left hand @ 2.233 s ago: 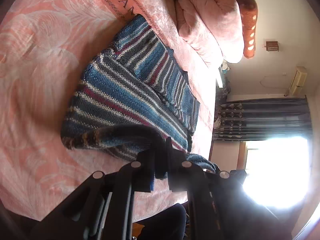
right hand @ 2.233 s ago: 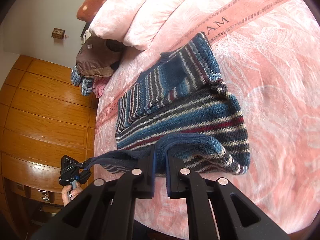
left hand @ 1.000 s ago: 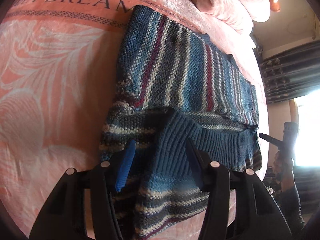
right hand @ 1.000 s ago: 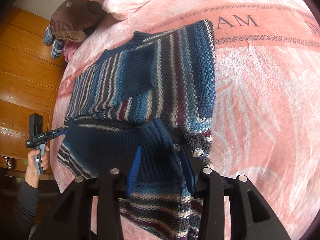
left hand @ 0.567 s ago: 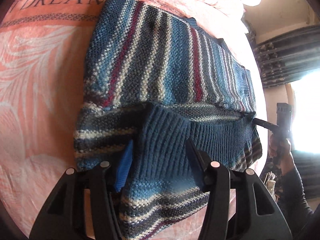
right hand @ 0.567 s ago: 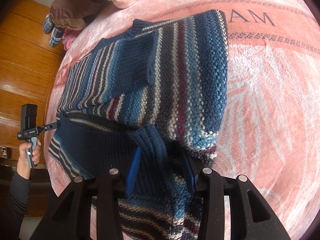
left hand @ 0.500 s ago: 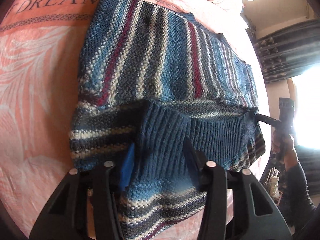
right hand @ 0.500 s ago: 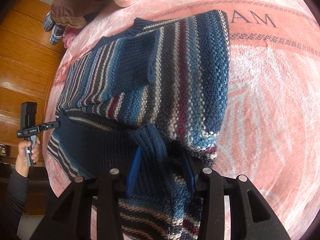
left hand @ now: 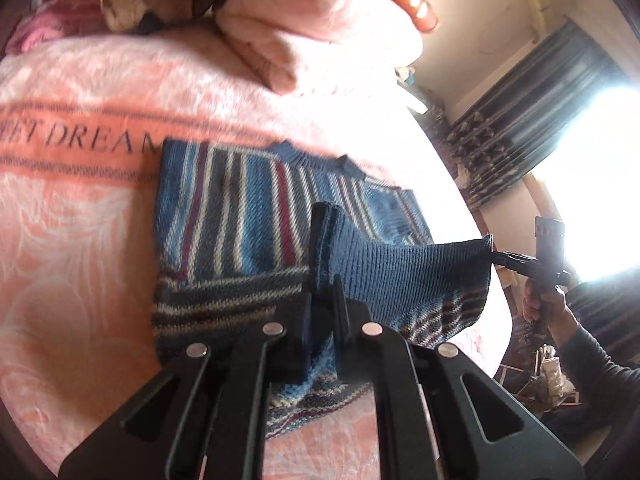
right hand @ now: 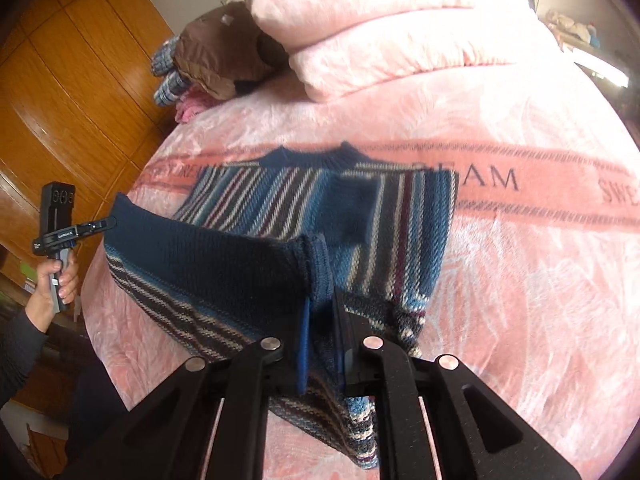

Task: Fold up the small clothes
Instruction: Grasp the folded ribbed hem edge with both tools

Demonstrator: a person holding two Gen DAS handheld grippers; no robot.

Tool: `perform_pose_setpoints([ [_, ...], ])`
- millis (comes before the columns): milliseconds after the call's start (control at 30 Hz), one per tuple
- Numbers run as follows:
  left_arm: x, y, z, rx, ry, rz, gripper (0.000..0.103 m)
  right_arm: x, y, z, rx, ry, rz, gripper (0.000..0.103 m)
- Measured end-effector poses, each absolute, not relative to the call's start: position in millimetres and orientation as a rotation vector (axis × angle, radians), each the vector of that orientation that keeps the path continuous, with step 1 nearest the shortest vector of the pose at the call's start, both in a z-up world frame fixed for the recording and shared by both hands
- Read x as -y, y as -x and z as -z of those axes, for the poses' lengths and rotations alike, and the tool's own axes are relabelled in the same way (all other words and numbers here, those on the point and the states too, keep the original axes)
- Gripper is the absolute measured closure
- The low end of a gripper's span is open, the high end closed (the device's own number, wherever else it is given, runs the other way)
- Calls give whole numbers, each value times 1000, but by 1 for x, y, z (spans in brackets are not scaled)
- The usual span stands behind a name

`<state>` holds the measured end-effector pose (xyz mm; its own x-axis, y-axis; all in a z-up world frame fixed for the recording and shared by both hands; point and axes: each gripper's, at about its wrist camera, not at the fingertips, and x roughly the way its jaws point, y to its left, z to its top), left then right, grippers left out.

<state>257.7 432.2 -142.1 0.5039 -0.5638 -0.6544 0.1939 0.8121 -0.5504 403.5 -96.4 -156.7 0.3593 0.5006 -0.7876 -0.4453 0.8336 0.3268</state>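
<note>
A blue knitted sweater (left hand: 240, 200) with white and maroon stripes lies on the pink bed blanket (left hand: 72, 240), collar toward the pillows. Its dark blue ribbed hem (left hand: 400, 268) is lifted off the bed and stretched taut between both grippers. My left gripper (left hand: 322, 300) is shut on one end of the hem. The right gripper (left hand: 500, 258), held in a hand, pinches the other corner. In the right wrist view the sweater (right hand: 400, 216) lies ahead, my right gripper (right hand: 320, 308) is shut on the hem (right hand: 220, 264), and the left gripper (right hand: 102, 225) holds the far corner.
Pink pillows (right hand: 400, 28) and a brown clothes pile (right hand: 220, 52) sit at the head of the bed. A wooden wardrobe (right hand: 60, 80) stands on one side, dark curtains (left hand: 520, 120) and a bright window on the other. The bed's edge runs just under the lifted hem.
Both grippers stood open over the folded hem half a second ago. They have shut on it and raised it off the bed, pulling back from the sweater.
</note>
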Motion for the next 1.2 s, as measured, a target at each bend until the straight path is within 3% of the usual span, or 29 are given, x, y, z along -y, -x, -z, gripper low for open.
perform_pose_setpoints([
  [167, -440, -287, 106, -845, 412, 451, 97, 96, -421, 109, -871, -49, -549, 94],
  [367, -438, -348, 99, -858, 368, 416, 97, 82, -473, 103, -852, -40, -490, 95],
  [567, -443, -412, 132, -963, 371, 344, 97, 72, -535, 130, -939, -72, -420, 95],
  [867, -443, -479, 246, -1298, 465, 182, 97, 53, -609, 247, -1251, -41, -248, 95],
  [1200, -450, -499, 207, -1220, 458, 175, 97, 47, -625, 210, -1165, -63, -256, 95],
])
